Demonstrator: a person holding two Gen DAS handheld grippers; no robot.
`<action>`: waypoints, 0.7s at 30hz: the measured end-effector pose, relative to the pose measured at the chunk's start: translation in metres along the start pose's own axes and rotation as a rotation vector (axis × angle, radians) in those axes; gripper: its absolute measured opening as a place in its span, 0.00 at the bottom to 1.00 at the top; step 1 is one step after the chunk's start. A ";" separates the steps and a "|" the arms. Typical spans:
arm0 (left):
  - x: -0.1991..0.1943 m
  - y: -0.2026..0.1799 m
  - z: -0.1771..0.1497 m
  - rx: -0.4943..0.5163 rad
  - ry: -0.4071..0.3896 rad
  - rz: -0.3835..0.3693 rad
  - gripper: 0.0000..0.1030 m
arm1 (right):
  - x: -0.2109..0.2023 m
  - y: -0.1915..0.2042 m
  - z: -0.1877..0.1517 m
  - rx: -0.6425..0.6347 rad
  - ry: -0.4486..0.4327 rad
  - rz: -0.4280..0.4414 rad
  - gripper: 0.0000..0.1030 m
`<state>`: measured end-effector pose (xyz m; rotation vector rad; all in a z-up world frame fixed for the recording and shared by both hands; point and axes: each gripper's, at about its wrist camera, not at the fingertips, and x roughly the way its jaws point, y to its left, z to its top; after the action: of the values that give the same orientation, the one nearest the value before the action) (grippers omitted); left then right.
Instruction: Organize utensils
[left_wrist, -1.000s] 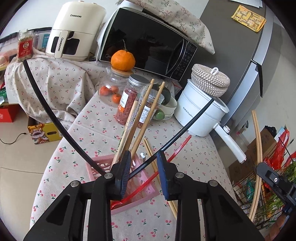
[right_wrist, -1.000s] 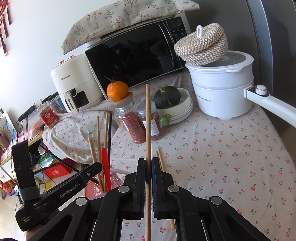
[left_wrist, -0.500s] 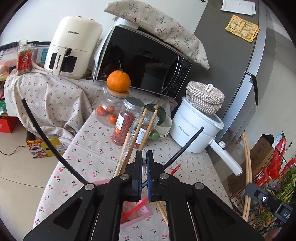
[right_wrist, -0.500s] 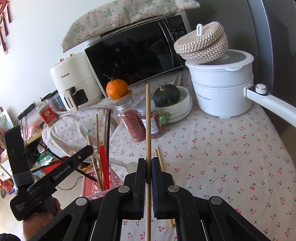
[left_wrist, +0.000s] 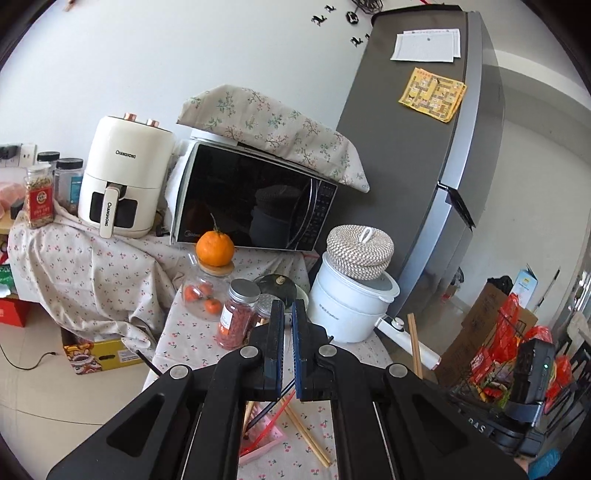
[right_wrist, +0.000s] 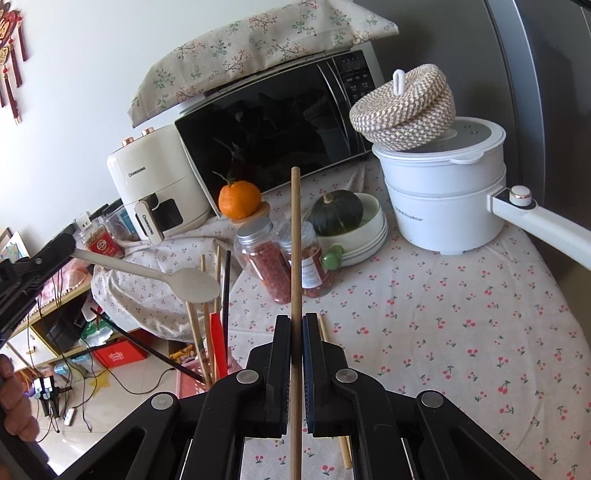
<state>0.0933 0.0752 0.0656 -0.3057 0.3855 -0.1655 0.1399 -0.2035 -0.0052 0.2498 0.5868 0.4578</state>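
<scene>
White spoon (right_wrist: 195, 284), pink basket (left_wrist: 264, 445), cherry-print tablecloth (right_wrist: 461, 314), orange tangerine (left_wrist: 215, 248)

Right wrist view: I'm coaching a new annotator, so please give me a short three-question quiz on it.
1. True or false: the right gripper is shut on a thin wooden chopstick.
2. What does the left gripper carry? A: a long-handled white spoon. B: a red fork. C: a steel knife.
3. Fill in: the orange mandarin sits on top of a lidded glass ____.
Key: 1 true; 2 A; 3 jar.
</scene>
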 end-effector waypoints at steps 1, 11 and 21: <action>-0.004 -0.001 0.003 0.023 0.036 -0.014 0.03 | 0.000 0.001 0.000 -0.002 -0.001 0.002 0.04; 0.020 -0.016 -0.022 0.308 0.304 0.076 0.03 | 0.012 0.012 0.002 0.004 0.010 0.024 0.04; 0.065 -0.008 -0.040 0.324 0.441 0.101 0.04 | 0.017 0.021 0.001 -0.006 0.013 0.034 0.04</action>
<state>0.1364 0.0434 0.0109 0.0749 0.7985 -0.1932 0.1461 -0.1772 -0.0054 0.2517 0.5947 0.4942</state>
